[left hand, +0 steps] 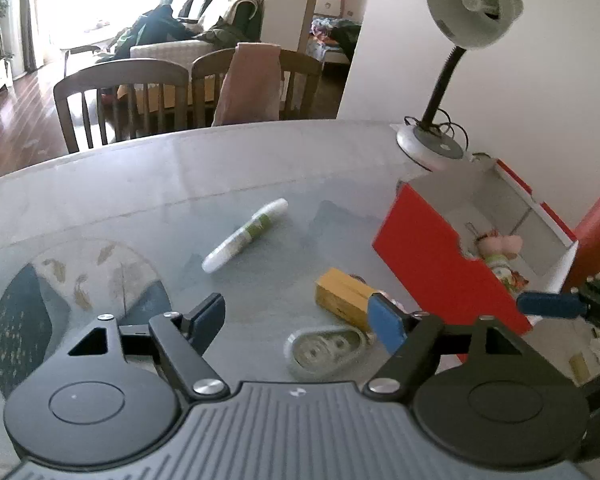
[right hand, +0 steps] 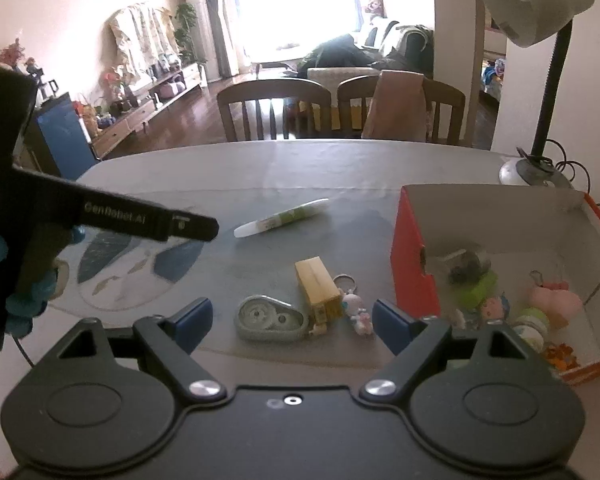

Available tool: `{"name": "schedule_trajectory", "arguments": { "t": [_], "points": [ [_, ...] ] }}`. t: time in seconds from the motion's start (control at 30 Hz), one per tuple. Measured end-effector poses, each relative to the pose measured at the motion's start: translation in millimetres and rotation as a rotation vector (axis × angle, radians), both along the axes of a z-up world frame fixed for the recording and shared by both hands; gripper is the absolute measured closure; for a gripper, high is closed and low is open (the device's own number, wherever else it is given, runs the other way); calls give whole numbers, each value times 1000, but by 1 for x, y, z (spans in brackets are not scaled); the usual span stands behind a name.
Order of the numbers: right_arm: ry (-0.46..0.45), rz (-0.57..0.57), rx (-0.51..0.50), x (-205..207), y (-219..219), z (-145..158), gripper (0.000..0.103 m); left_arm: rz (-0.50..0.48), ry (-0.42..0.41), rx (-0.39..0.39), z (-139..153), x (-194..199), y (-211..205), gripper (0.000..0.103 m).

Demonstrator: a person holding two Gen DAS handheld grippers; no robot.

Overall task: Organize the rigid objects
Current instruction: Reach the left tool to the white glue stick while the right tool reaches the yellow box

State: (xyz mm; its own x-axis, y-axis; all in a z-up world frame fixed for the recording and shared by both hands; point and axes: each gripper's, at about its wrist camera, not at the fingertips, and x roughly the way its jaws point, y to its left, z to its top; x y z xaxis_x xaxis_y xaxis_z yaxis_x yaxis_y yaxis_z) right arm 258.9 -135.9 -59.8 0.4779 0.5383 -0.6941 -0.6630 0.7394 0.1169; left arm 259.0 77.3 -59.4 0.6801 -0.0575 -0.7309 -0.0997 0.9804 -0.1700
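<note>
On the grey table point(right hand: 340, 168), near its right edge, sits an open red box point(right hand: 414, 256) that already holds several small toys point(right hand: 500, 304): a pink figure, a green piece and some others too small to tell apart. Four loose things lie on the table beside the box. A grey tape dispenser point(right hand: 270, 318) lies closest to the near edge. A yellow wooden block point(right hand: 318, 286) touches it on the right. A small keyring figure point(right hand: 354, 308) lies between the block and the box. A white and green tube point(right hand: 282, 218) lies further back, toward the middle of the table.

Both tools are spread wide and hold nothing. The right tool point(right hand: 292, 320) hovers low over the near edge, with the dispenser, block and keyring all in line between its two fingers. The left tool point(left hand: 296, 320) hovers close by, also facing the dispenser and block.

Judging from this, the step in hand is choosing and reaching for the next loose item to go into the box. The next move calls for lowering one tool squarely around a single item, probably the block or dispenser, without nudging its neighbours, since they lie touching.
</note>
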Motion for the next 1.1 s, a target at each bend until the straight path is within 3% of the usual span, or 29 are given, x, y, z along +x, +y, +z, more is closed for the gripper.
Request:
{"name": "schedule_trajectory", "arguments": {
  "t": [0.27,0.47,0.93,1.1],
  "points": [
    [3,-15,-60,19,34,-19,19,-47,-16,10,-16,37,33,16],
    [20,-32,-96,38,53,-35,18,-96,-17,40,-33,64,43,1],
    [2,-7,-210,65,85,-64,17,-149,44,97,-84,126,47,1],
    [44,-12,-222,75,90,-77,25,-163,50,113,-98,140,48,1]
  ]
}}
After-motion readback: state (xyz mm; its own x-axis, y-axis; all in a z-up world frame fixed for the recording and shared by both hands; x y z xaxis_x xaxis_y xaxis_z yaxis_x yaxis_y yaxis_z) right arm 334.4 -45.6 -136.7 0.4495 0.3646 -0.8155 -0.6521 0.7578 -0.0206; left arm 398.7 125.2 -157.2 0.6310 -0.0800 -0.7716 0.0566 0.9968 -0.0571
